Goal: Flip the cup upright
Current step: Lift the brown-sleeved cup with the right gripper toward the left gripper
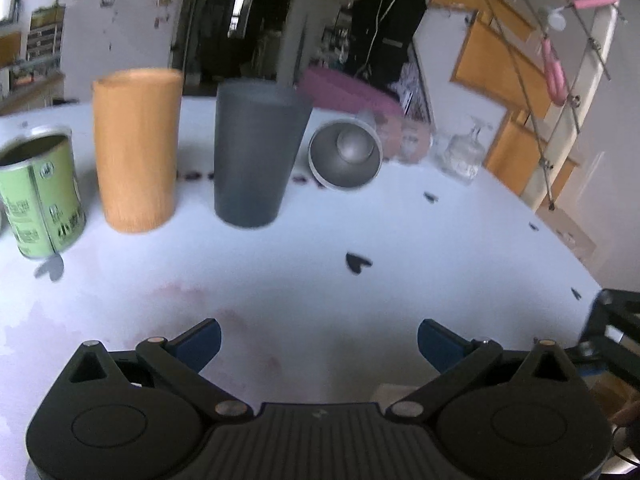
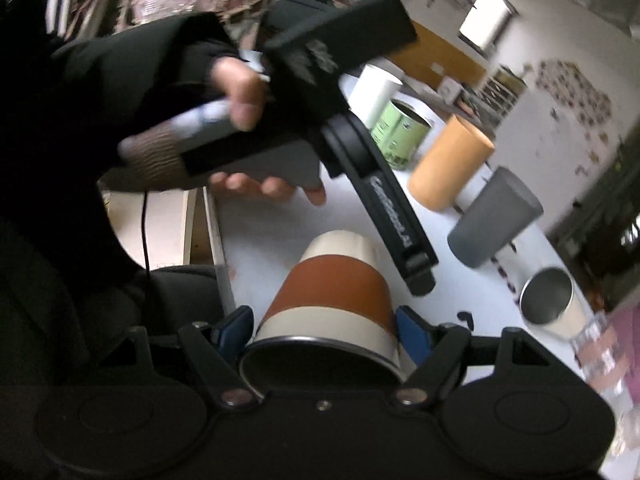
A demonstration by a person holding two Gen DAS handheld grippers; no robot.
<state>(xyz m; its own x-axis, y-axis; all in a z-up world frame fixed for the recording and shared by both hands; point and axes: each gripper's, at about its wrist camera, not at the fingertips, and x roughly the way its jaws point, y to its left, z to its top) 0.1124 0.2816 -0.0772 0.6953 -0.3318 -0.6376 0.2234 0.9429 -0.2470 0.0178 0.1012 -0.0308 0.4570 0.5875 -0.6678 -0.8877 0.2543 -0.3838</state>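
My right gripper (image 2: 325, 330) is shut on a cream cup with a brown sleeve (image 2: 334, 292), held above the white table (image 2: 272, 228) with its open mouth turned toward the camera and its base pointing away. My left gripper (image 1: 319, 340) is open and empty above the table's near part (image 1: 320, 280). It also shows in the right wrist view (image 2: 420, 276), held in a hand beyond the cup. A steel-lined cup (image 1: 346, 155) lies on its side at the back, and it also shows in the right wrist view (image 2: 554, 300).
An orange tumbler (image 1: 136, 148), a grey tumbler (image 1: 256, 156) and a green tin (image 1: 38, 196) stand upright in a row. A glass vessel (image 1: 464, 156) stands at the back right near the table edge. A white cylinder (image 2: 374, 96) stands behind the tin.
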